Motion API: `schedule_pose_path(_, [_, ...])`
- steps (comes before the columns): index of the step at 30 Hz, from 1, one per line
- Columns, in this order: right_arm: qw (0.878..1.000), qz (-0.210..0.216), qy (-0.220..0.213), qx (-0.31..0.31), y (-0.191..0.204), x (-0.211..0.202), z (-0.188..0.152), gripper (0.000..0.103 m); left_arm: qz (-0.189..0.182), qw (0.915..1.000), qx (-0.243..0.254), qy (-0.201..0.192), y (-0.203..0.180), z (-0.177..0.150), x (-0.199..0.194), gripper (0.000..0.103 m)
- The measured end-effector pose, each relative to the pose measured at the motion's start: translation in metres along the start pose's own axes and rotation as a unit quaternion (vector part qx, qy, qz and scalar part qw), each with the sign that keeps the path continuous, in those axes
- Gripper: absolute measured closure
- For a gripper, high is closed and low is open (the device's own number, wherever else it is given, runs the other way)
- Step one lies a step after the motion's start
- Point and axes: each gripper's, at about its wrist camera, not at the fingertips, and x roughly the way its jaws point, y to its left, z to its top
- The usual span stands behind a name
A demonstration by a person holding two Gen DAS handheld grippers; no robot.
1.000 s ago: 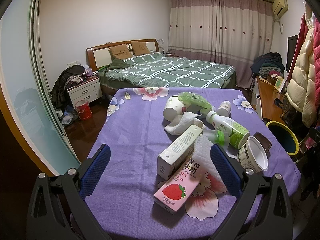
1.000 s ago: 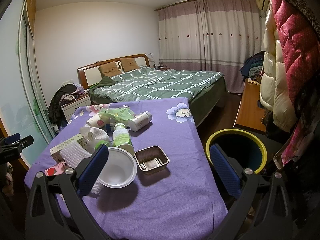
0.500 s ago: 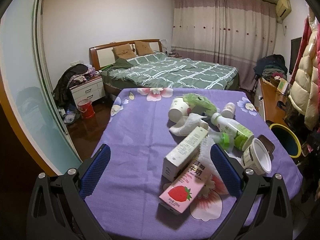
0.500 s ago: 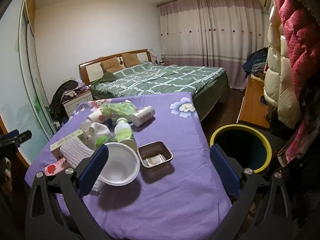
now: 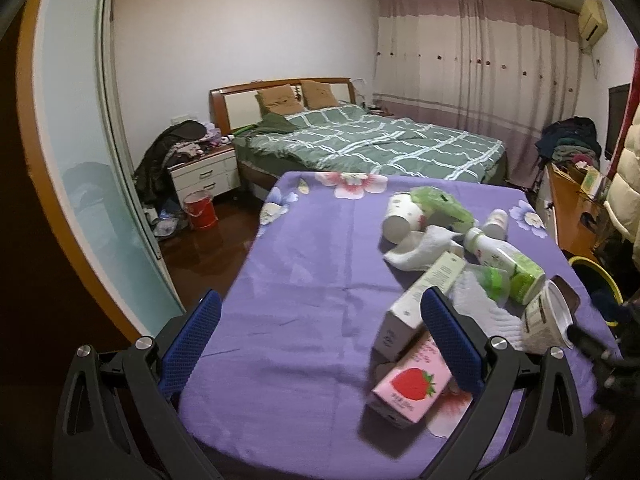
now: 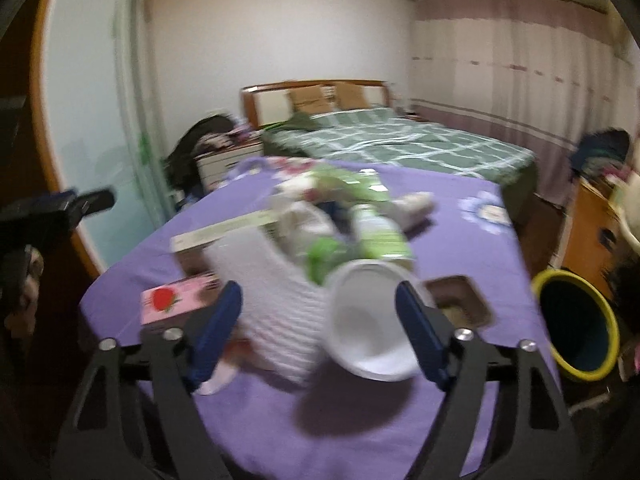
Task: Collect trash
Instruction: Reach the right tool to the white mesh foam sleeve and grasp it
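Bin (image 6: 576, 326): on the floor beside the bench (image 6: 460, 236), nothing visible inside
Bowl (image 6: 370, 320): on its side at the bench's near edge, looks empty
Small tray (image 6: 460, 298): just beside the bowl
Trash: milk carton (image 5: 408, 384), bottle (image 5: 506, 258), cup (image 5: 402, 218) on the bench
Left fingers (image 5: 320, 344): spread wide, holding nothing
Right fingers (image 6: 320, 332): spread around the bowl; contact unclear

Dim indoor light, fisheye bend w/ dark vignette corners, left view sharp, right view motion-blurred, soft shadows.
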Motion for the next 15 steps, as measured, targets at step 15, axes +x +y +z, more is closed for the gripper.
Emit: schedule_pose_path(15, [0.996, 0.038, 0.068, -0.049, 0.064, 0.083, -0.001, 0.055, 0.011, 0.9997, -0.021, 0.002, 0.028, -0.005, -0.002, 0.005])
